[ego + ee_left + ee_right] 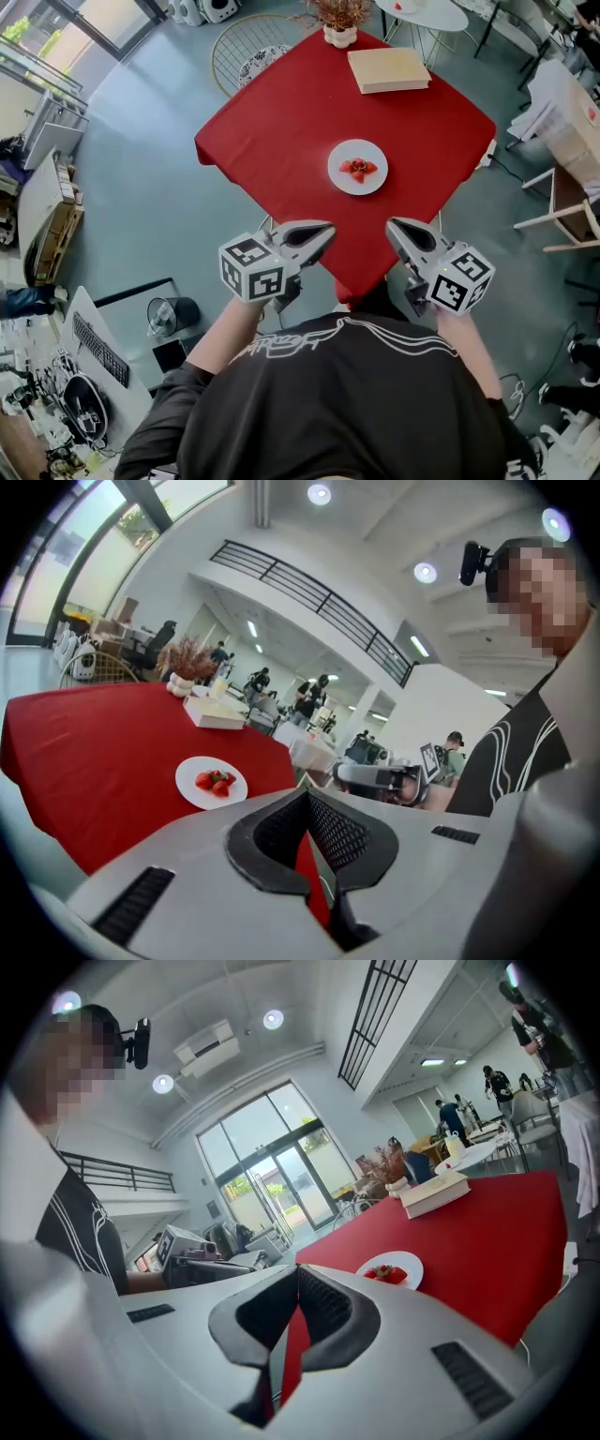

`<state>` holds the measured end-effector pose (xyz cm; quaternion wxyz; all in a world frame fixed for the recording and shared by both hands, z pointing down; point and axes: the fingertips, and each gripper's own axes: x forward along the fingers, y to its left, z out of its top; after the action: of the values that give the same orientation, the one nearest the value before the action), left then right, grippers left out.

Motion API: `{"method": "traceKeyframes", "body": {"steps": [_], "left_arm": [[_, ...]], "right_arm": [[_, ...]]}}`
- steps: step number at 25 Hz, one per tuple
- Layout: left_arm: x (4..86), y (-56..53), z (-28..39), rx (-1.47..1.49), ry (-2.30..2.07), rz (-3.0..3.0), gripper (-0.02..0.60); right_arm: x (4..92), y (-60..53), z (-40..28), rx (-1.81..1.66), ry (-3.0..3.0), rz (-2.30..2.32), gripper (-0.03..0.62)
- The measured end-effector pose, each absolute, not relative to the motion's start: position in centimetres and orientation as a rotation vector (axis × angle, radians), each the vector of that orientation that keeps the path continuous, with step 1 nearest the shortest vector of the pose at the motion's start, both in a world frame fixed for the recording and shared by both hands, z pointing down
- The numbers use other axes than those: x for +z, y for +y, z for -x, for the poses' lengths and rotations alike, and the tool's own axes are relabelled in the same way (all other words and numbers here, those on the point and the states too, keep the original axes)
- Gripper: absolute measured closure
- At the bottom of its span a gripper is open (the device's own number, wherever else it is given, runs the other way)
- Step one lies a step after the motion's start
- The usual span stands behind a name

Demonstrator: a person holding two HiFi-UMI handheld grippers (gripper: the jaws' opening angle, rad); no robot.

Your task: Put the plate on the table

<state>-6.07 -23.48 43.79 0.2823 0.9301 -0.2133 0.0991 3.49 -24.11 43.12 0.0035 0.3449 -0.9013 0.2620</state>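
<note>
Left gripper [326, 230]: held level before the chest, pointed at the table; jaws pressed together, nothing between them.
Right gripper [394, 226]: mirrored beside it; jaws likewise closed and empty.
Plate [369, 184]: already set on the red table [272, 112], well apart from both grippers, strawberries [358, 169] on it.
Handling: judged light, stiff, breakable and slippery; best taken by the rim and kept level.
Book [388, 69]: laid farther back.
</note>
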Motion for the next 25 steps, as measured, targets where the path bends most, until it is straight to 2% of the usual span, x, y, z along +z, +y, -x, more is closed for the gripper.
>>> {"method": "traceKeyframes", "body": {"steps": [11, 25], "left_arm": [[37.9, -16.4, 6.2, 0.138, -0.477, -2.646, 0.574], [34.2, -14.1, 4.5, 0.083, -0.364, -2.739, 0.574]], "right_arm": [[40.1, -17.2, -1.3, 0.709, -2.903, -1.081, 0.586], [36.0, -14.7, -1.4, 0.557, -2.927, -1.088, 0.588]]}}
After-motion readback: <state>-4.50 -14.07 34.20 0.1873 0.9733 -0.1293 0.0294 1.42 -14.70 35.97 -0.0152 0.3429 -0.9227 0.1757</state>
